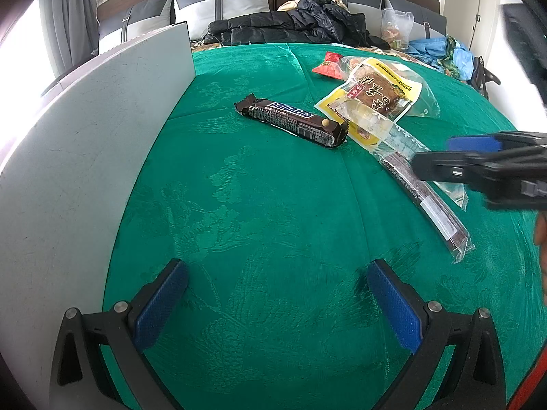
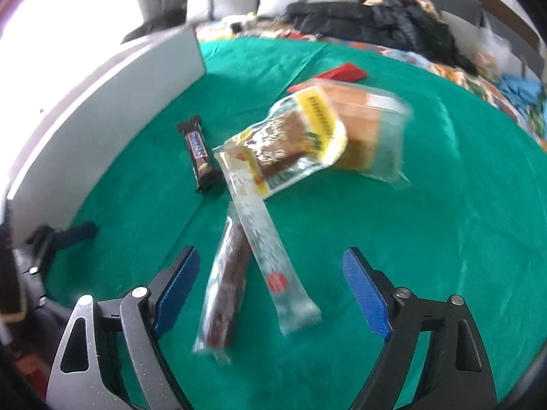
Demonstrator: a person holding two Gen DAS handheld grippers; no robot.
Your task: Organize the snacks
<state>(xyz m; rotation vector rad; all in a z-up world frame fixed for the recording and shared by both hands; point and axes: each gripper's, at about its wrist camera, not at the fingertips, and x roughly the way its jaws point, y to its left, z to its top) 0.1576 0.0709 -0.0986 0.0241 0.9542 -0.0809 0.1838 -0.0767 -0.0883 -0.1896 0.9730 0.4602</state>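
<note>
Right gripper jaws apart, empty. The brown stick pack lies right between them on the green cloth, long axis near-to-far, clear stick pack crossing it. Left gripper also wide apart, empty. Snickers bar farther off, left of the yellow pouch. Right is nearer.

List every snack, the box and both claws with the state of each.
Snickers bar: sealed, lying flat on the green cloth.
Yellow snack packet: sealed, flat, overlapping the clear stick pack.
Clear stick pack: flat, crossing over the brown stick.
Brown stick: flat, between the right claw's fingers.
Red packet: flat, partly covered.
White box: wall upright.
Left claw: open.
Right claw: open.
</note>
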